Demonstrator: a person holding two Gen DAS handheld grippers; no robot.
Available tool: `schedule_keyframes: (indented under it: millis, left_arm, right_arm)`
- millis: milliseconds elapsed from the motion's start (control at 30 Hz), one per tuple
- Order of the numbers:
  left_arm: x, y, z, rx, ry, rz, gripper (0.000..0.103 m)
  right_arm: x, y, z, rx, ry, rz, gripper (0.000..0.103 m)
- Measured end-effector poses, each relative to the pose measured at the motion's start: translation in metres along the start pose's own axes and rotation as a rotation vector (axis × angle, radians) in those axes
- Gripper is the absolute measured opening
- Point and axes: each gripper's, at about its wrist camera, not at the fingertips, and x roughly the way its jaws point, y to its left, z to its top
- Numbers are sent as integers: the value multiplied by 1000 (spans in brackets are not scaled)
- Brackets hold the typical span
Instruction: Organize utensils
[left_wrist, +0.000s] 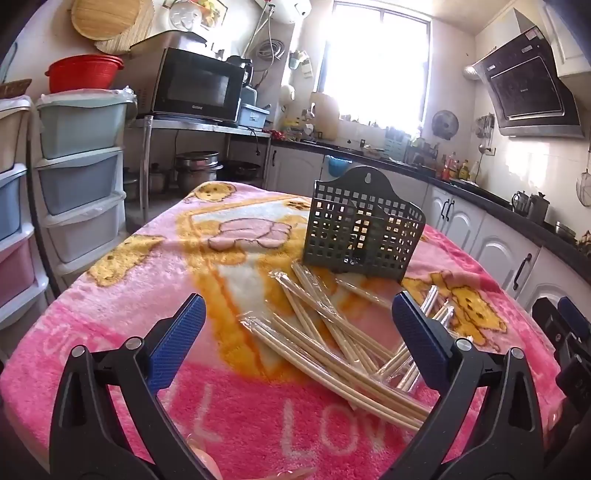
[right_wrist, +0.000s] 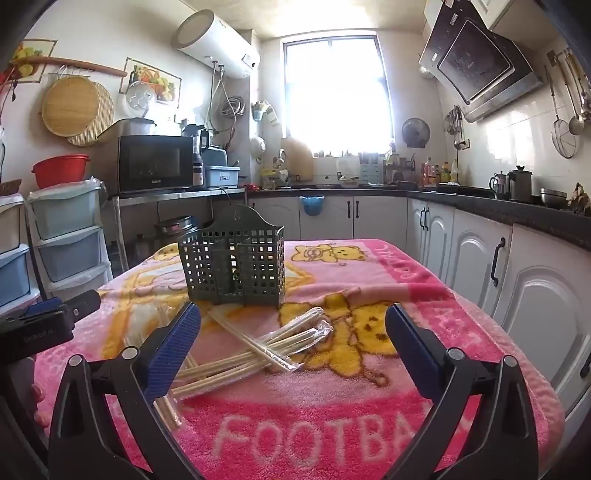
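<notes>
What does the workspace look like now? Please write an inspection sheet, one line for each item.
Surface: table under a pink blanket with bear prints and lettering.
Job's things: wrapped chopsticks lie in a crossed pile on the blanket; the dark grid holder stands upright behind them, and no chopsticks are seen in it.
Clutter: nothing seen on the blanket besides these.
Grippers: left gripper open, holding nothing, pile between its fingers in view; right gripper open, holding nothing.
Cables: none on the table; hoses hang under the water heater.
Surroundings: kitchen with microwave, drawers, counter, range hood, bright window.
</notes>
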Motion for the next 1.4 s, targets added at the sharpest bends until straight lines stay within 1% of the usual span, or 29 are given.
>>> schedule_keyframes:
  millis: [133,200,367,533,833,1400]
  left_arm:
    - [-3,0,2,-1,-8,9,93]
    - [2,2,0,-5,11,-10,93]
    - [1,0,1,-5,0,-8,93]
    - [0,-1,0,-6,-4,-10,93]
    - [-1,-2,2,-1,-2,-12,93]
    - [-1,-2,1,-1,0,-13,93]
  right_arm:
    - [1,-1,-3,1,-1,6,97]
    - [-3,1,5,4,0,12,97]
    - [-1,4,0,-13,-8,5,97]
    - [-4,4,3,0,-4,2,97]
    - [-3,-1,1,6,-10,6,97]
    - [-4,0,0,4,-13,5,97]
